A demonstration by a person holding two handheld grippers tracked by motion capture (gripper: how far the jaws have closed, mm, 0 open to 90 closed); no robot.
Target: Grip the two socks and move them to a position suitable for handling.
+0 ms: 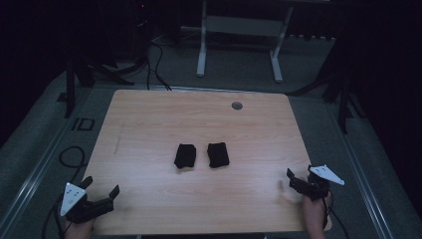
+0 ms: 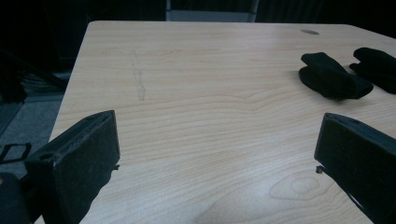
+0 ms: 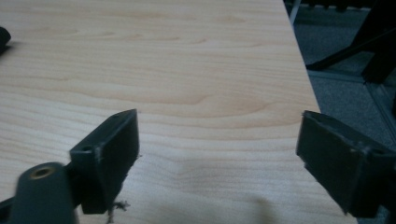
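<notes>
Two black folded cloths lie side by side near the middle of a pale wooden counter [image 1: 149, 209], close but apart: the left cloth [image 1: 185, 156] and the right cloth [image 1: 218, 155]. A small grey round inset [image 1: 237, 105] sits toward the counter's far edge, at about 12 o'clock from the cloths. The left gripper [image 1: 102, 191] rests at the near left corner, about 8 o'clock from the cloths, jaws spread wide and grasping nothing. The right gripper [image 1: 293, 179] rests at the near right corner, about 4 o'clock, likewise released and well apart from the cloths.
</notes>
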